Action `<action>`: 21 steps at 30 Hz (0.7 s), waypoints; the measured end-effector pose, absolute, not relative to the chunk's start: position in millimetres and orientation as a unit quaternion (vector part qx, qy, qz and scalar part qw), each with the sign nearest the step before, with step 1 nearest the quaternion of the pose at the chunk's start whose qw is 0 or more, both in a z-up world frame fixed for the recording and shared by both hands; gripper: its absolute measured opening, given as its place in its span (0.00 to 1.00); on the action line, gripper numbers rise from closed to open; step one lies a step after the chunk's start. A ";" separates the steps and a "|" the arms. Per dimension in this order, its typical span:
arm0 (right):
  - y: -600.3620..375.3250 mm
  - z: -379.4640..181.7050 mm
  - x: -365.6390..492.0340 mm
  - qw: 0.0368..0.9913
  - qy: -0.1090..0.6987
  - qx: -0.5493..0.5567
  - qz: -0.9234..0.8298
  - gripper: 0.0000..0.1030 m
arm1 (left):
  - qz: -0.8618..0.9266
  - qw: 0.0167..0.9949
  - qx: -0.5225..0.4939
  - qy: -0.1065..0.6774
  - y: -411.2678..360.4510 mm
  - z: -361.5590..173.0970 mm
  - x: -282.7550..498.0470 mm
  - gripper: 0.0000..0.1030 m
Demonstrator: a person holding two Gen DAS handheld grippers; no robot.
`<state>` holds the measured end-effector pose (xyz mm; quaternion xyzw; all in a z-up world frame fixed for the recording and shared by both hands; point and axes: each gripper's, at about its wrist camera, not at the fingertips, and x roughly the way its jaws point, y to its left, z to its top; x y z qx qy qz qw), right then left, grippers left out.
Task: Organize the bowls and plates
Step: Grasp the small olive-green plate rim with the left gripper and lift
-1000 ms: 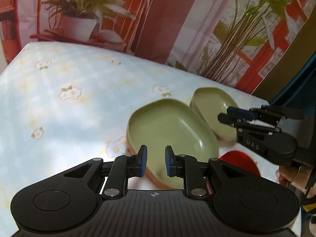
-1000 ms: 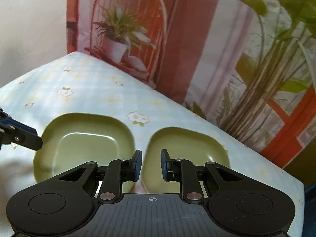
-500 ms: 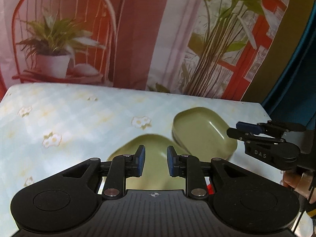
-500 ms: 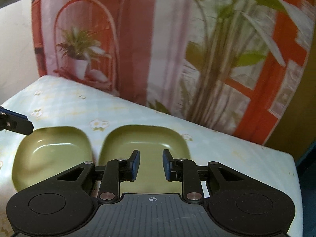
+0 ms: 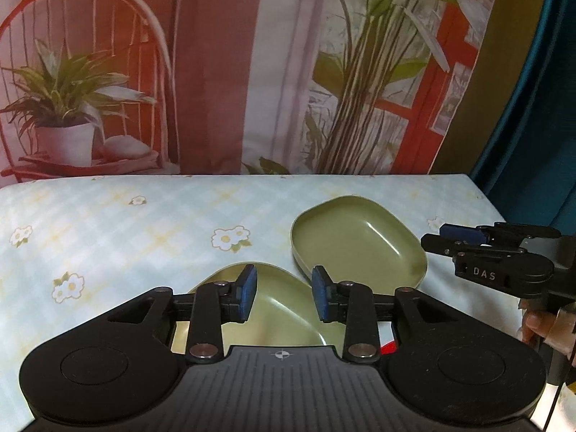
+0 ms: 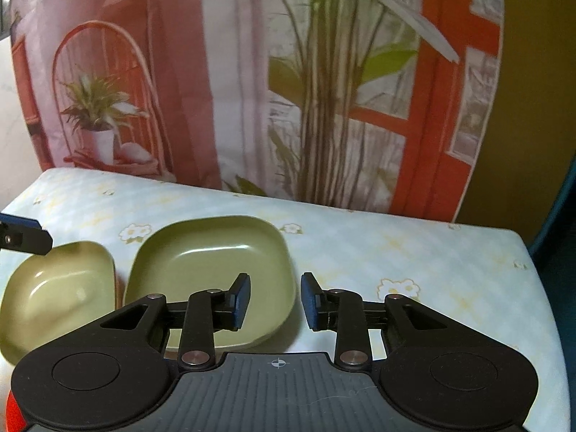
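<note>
Two olive-green square bowls sit side by side on the flowered tablecloth [image 5: 108,223]. In the left wrist view the near bowl [image 5: 284,320] lies low behind my left gripper [image 5: 284,293], whose jaws are opening with nothing pressed between the pads. The far bowl [image 5: 360,241] is just beyond, with my right gripper [image 5: 441,237] reaching in from the right beside it. In the right wrist view my right gripper [image 6: 275,300] hovers over the right rim of the central bowl [image 6: 212,262], jaws opening, gripping nothing. The other bowl [image 6: 61,291] sits left, under my left gripper's tip [image 6: 21,237].
A red flat thing [image 5: 388,347] peeks out beneath the left gripper, also at the lower left as a red patch [image 6: 14,410]. A printed backdrop [image 5: 216,72] of plants stands along the table's far edge. A hand [image 5: 536,324] holds the right gripper.
Both grippers have rolled level and drawn back from the bowls, and both pairs of jaws stand wider apart. The two bowls have stayed on the cloth.
</note>
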<state>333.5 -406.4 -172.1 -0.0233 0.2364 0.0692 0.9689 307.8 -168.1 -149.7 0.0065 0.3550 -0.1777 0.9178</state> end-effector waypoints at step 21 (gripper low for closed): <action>-414.6 -195.3 352.5 0.965 0.255 0.006 0.066 0.28 | -0.192 0.897 0.001 0.399 -206.8 -182.4 362.6 0.34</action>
